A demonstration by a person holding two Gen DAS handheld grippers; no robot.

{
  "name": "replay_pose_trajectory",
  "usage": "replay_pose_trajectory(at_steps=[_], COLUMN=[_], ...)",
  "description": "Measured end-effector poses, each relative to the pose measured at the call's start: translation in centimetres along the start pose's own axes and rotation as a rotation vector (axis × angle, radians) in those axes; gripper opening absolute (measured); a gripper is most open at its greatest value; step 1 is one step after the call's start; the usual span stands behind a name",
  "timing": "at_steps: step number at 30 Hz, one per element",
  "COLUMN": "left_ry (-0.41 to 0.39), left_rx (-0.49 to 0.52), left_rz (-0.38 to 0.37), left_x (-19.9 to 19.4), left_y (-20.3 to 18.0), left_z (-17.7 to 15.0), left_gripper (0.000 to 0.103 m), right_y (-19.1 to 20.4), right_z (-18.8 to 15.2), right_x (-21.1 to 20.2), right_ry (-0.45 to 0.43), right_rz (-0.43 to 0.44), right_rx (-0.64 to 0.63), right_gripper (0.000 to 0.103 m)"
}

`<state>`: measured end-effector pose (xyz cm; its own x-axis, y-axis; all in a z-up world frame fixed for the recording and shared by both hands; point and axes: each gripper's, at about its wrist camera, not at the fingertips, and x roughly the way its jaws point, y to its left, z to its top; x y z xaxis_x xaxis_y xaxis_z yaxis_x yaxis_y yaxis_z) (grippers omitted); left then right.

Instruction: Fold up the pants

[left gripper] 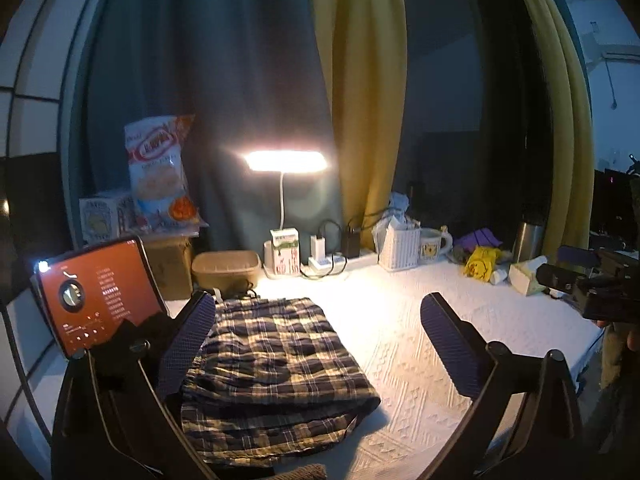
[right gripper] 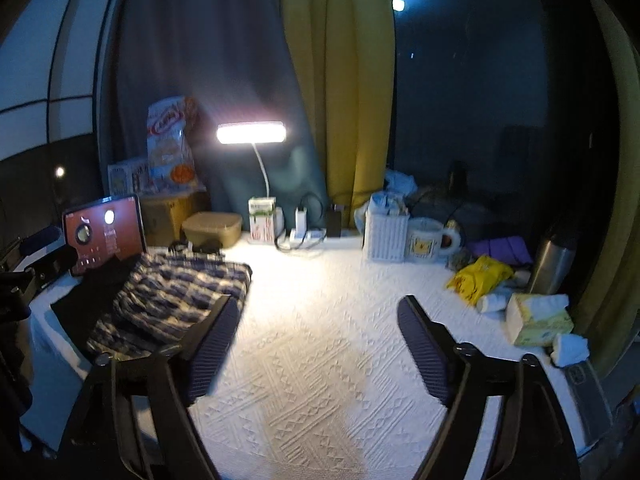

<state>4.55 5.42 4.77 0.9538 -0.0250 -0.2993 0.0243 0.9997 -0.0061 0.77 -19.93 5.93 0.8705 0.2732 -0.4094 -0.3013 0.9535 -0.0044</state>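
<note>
As pants (left gripper: 276,364) lie folded, long axis twd lamp (left gripper: 285,161) | L gripper (left gripper: 320,344) agape, empty | R gripper (right gripper: 320,344) same

A glowing white bar-shaped desk lamp (left gripper: 285,161) is nearly the only light, flaring with a soft halo and washing the white textured tablecloth (left gripper: 400,320) pale, while the room behind sinks into dim blue-black, fisheye edges bend and darken, and the right wrist view smears with motion blur.
</note>
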Motion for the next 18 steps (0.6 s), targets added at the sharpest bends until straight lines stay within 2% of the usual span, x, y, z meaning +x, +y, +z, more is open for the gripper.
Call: replay_pose_trajectory(at_steps=[6, 9, 12, 18], left_ry=[-0.038, -0.054, -0.073, -0.051], left_rx=[0.015, -0.001, -0.004, -0.007], left_rz=[0.047, 0.041, 0.034, 0.073], left_x=[-1.3, -2.0, -2.6, -2.1], left_y=[-0.4, -0.4, -0.4, -0.2], left_z=[0.8, 1.0, 1.0, 0.5], left_gripper=[0.102, 0.102, 0.102, 0.102], right_y=[0.4, 0.5, 0.7, 1.0], right_z=[0.8, 1.0, 1.1, 1.0], right_x=[-2.7, -3.5, -4.1, -4.4], right_ry=[-0.064, -0.086, -0.1, -0.106], right_rz=[-0.003, -0.007, -0.008, -0.032], right_rx=[0.0, 0.01, 0.006, 0.009], right_gripper=[0.093, 0.095, 0.103, 0.103])
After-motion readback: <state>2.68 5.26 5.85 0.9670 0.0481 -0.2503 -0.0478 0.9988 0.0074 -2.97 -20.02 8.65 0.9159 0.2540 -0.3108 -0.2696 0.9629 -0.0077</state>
